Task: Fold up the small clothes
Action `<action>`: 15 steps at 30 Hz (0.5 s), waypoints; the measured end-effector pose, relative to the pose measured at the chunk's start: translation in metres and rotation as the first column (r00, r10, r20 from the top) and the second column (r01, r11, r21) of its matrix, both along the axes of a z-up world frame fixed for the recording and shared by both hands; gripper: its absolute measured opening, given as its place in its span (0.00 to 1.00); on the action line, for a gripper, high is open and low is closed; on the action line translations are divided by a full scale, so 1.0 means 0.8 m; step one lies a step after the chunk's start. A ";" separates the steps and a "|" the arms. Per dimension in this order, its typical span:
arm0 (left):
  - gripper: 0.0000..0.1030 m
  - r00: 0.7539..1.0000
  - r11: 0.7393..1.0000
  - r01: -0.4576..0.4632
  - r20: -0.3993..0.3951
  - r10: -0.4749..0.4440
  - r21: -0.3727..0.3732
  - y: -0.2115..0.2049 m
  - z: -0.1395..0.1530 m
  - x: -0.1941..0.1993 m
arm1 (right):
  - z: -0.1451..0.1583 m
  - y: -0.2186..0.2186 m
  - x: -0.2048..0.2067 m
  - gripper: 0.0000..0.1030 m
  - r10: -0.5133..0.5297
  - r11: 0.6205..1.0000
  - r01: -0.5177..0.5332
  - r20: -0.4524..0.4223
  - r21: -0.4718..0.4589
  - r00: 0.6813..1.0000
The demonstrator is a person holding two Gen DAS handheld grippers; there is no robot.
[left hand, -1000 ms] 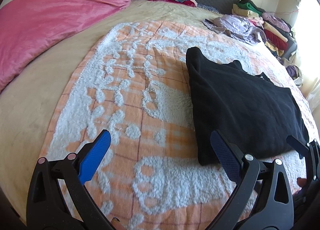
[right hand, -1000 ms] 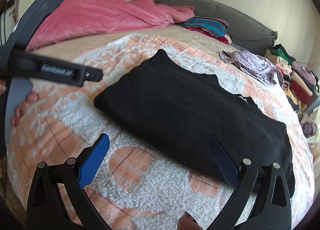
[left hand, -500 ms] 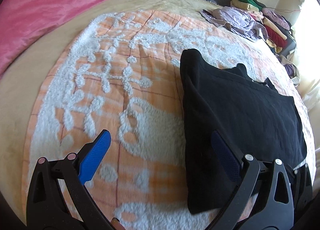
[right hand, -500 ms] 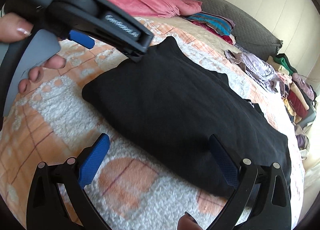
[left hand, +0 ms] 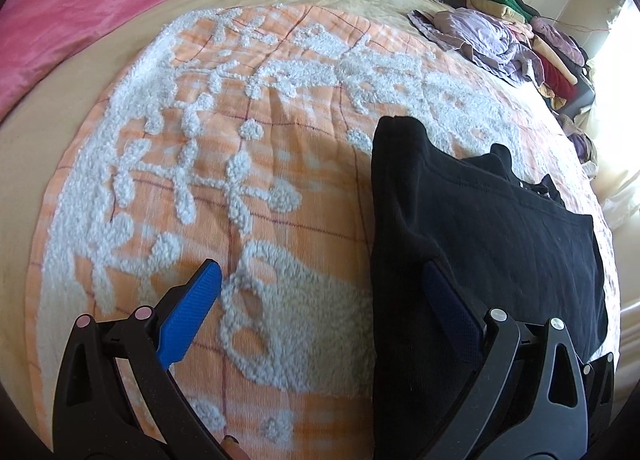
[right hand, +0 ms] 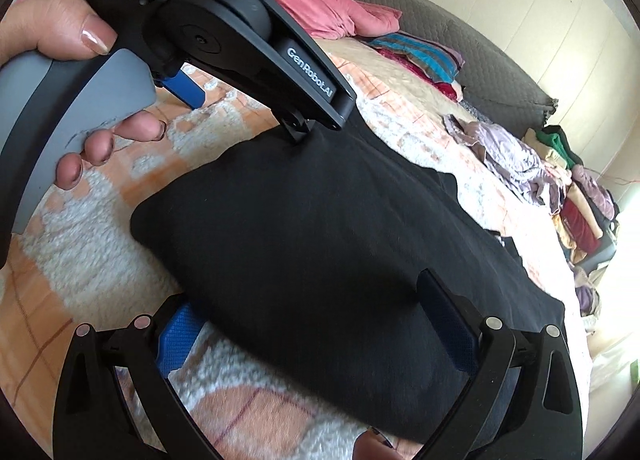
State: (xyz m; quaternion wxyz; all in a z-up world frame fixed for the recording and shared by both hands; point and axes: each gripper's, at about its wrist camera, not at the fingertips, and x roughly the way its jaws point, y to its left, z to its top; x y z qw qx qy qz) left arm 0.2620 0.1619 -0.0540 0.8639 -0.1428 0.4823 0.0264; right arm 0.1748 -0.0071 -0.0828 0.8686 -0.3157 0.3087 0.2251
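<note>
A folded black garment (left hand: 480,244) lies flat on the orange and white tufted blanket (left hand: 256,164). My left gripper (left hand: 320,296) is open and straddles the garment's left edge, its right finger over the black cloth and its left finger over the blanket. In the right wrist view the garment (right hand: 328,244) fills the middle. My right gripper (right hand: 308,316) is open over its near edge, with the cloth lying between the fingers. The left gripper's body (right hand: 240,32) and the hand holding it hang over the garment's far left corner.
A pink duvet (left hand: 88,0) lies at the bed's left. A crumpled lilac garment (left hand: 480,36) and a pile of folded clothes (left hand: 548,44) sit at the far right. Striped cushions (right hand: 416,56) rest against the grey headboard (right hand: 480,60).
Both grippers have moved forward onto the black garment. The left one now straddles its left edge and the right one its near edge. Both have stayed open.
</note>
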 end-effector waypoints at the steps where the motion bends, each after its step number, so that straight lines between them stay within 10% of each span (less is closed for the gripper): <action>1: 0.91 1.000 1.000 0.000 -0.001 0.000 0.000 0.000 0.000 0.000 | 0.000 0.001 0.000 0.95 0.003 1.000 -0.003 0.008 -0.002 1.000; 9: 0.91 1.000 0.999 -0.002 -0.011 0.002 -0.038 0.002 0.002 0.016 | 0.011 -0.006 -0.009 0.34 0.042 0.997 -0.046 0.056 0.058 0.998; 15: 0.91 1.000 0.995 0.003 -0.020 -0.005 -0.104 -0.001 0.004 0.027 | 0.024 -0.016 -0.014 0.17 0.058 0.988 -0.063 0.045 0.138 0.997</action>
